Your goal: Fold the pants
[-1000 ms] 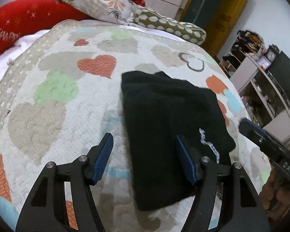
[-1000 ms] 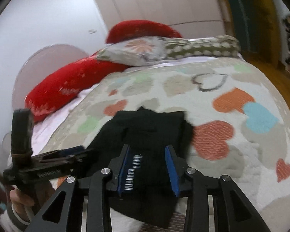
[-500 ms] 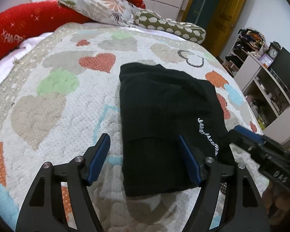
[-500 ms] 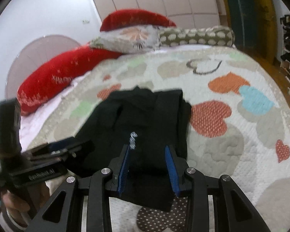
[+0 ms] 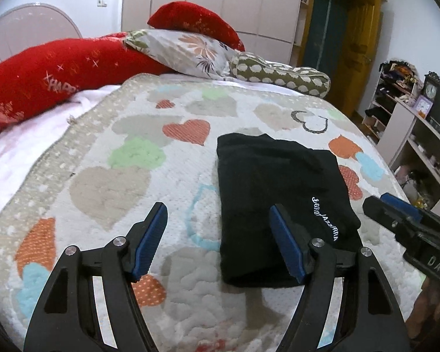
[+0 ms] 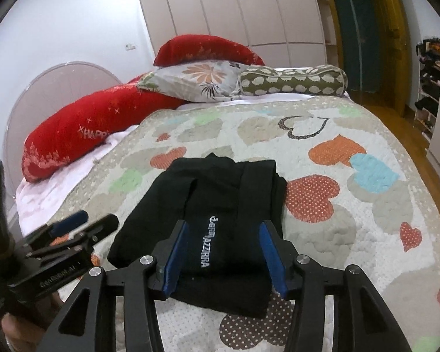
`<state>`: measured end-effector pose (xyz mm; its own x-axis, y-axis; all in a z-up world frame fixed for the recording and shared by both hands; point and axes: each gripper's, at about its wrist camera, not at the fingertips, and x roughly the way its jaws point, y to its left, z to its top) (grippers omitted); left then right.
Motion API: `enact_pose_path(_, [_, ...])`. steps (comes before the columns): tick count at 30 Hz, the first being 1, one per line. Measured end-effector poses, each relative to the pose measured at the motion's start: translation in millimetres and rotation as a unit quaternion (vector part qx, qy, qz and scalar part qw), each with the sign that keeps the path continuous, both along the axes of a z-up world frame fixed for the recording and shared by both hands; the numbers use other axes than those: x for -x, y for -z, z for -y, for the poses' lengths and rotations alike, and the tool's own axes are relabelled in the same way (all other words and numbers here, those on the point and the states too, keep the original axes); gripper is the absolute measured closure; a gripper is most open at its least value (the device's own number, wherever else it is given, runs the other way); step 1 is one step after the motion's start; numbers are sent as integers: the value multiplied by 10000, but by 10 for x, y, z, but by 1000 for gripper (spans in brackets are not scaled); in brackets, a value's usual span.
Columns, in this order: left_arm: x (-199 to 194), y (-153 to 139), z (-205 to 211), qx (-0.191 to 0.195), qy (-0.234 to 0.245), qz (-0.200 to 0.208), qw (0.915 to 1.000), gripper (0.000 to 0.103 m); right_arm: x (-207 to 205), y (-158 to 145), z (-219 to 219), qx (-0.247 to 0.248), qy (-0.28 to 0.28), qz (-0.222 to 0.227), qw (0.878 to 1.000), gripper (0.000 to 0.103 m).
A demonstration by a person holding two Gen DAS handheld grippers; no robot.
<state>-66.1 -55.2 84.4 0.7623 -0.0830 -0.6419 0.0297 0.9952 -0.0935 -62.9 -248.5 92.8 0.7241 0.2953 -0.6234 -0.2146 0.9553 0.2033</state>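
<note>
While the folded pants (image 5: 278, 193) lie on the bed (image 5: 102, 176), we hold the left gripper (image 5: 217, 240) released, and the right gripper (image 6: 220, 255) with jaws just widening, gripping nothing.

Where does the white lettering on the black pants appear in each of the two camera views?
Left wrist view: the white lettering is right of centre, low on the folded black pants, just right of the left claw's right finger.
Right wrist view: the lettering is at lower centre, seen between the two blue fingers of the right claw.
Shared landmark: the flowered pillow at the head of the bed.
</note>
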Motion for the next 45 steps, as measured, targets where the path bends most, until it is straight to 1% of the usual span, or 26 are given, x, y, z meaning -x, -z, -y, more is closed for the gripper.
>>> enact_pose_path(3, [46, -39, -6, 89, 85, 49, 9999, 30, 41, 5, -1, -27, -11, -6, 10000, 53])
enact_pose_path(7, [98, -76, 43, -167, 88, 115, 9998, 30, 89, -12, 5, -41, -13, 29, 10000, 52])
enact_pose_path(10, [106, -83, 70, -180, 162, 32, 9997, 30, 113, -23, 10, -13, -11, 50, 10000, 51])
enact_pose_path(15, [125, -88, 89, -213, 106, -64, 9997, 30, 154, -17, 47, -84, 29, 17, 10000, 49])
enact_pose_path(19, [193, -131, 100, -313, 45, 106, 9994, 30, 186, 2, 72, -68, 12, -30, 10000, 49])
enact_pose_path(22, [277, -193, 132, -355, 137, 318, 9988, 30, 198, 10, 77, -72, 6, -30, 10000, 49])
enact_pose_path(27, [314, -228, 156, -427, 162, 414, 9981, 30, 202, 15, 73, -80, -3, -29, 10000, 49])
enact_pose_path(34, [304, -216, 147, -387, 150, 349, 9985, 30, 202, 14, 60, -68, 0, -41, 10000, 48])
enact_pose_path(45, [291, -215, 124, -354, 164, 361, 9986, 30, 198, 17, 58, -79, -1, -15, 10000, 48])
